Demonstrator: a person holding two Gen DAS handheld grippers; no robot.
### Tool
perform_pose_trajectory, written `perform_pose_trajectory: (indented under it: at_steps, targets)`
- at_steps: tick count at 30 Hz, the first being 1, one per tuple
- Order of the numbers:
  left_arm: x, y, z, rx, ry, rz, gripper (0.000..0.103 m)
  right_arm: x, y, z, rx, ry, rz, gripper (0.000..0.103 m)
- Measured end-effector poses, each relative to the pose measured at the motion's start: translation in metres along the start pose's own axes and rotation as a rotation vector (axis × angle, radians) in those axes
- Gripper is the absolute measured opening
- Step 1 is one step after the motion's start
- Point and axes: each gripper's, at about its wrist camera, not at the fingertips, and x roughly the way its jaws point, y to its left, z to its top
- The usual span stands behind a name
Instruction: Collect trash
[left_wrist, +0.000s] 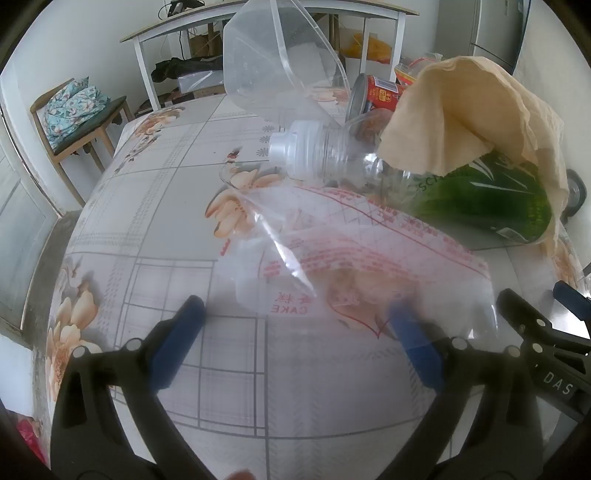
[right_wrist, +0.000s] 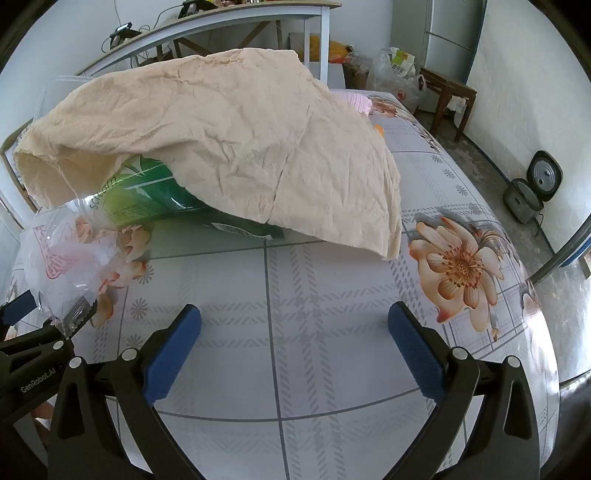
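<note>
Left gripper (left_wrist: 295, 325) spread wide over clear cake wrapper (left_wrist: 369, 266) on desk (left_wrist: 155, 192). Green-label bottle (left_wrist: 461, 192) at 1 o'clock, under beige paper towel (left_wrist: 461, 103). Right gripper (right_wrist: 295, 332) spread, empty, towel at 12 o'clock.

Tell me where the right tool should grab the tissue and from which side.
Take the tissue at its low front edge near the right corner, coming in level from the near side. That edge hangs free just above the table, clear of the bottle it drapes over, so the open right tool would probably pinch paper only.
</note>
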Motion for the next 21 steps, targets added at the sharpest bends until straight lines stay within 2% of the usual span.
perform_pose_trajectory:
  at_steps: [11, 21]
  targets:
    - [-0.001, -0.010, 0.000, 0.054, 0.000, -0.046, 0.095, 0.001, -0.001, 0.000, 0.005, 0.000, 0.002, 0.098]
    - [0.007, -0.011, 0.002, 0.053, -0.002, -0.047, 0.095, 0.001, -0.001, 0.000, 0.005, 0.000, 0.003, 0.098]
